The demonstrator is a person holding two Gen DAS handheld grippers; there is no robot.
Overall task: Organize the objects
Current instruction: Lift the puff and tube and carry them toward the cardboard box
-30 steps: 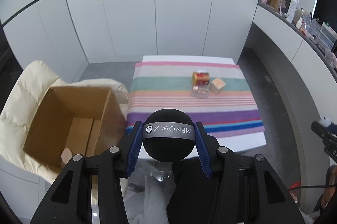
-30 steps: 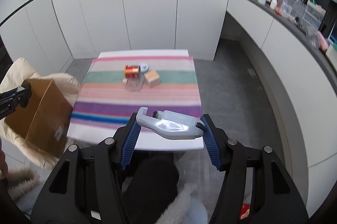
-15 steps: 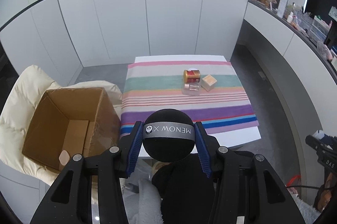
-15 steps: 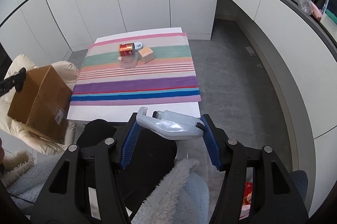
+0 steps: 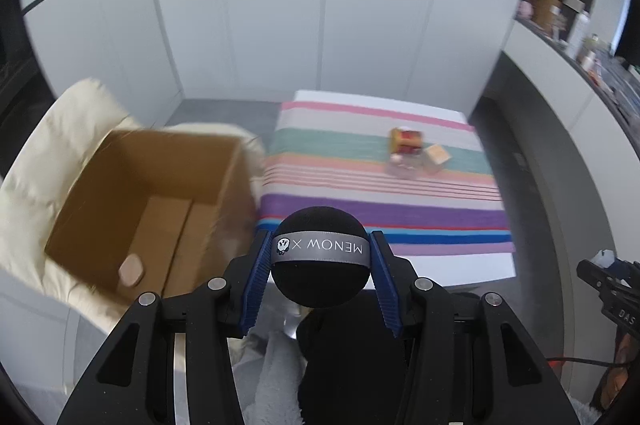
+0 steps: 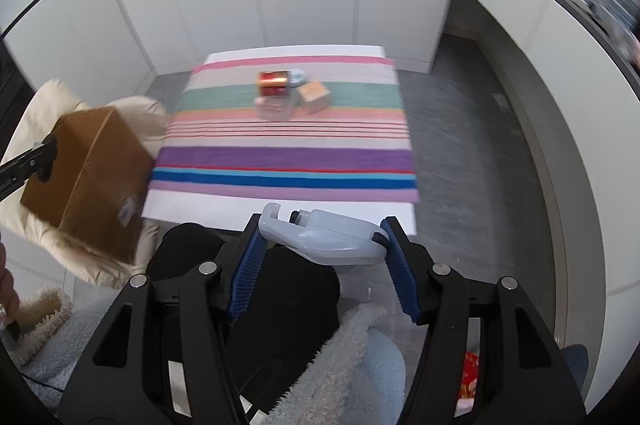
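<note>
1. Progress: partial. The cardboard box (image 5: 136,209), resting on a cream cushion (image 5: 48,161) left of the table, holds one small pinkish item (image 5: 131,269).
2. Outstanding: a red-gold can (image 6: 273,83), a clear container (image 6: 276,109) and a tan cube (image 6: 315,96) remain clustered on the striped cloth (image 6: 288,157).
3. Left gripper (image 5: 320,267): clamped on a black ball (image 5: 320,281) with a grey lettered band, near the box.
4. Right gripper (image 6: 322,251): clamped on a translucent white spray bottle (image 6: 324,237), lying sideways, above the table's near edge.
</note>
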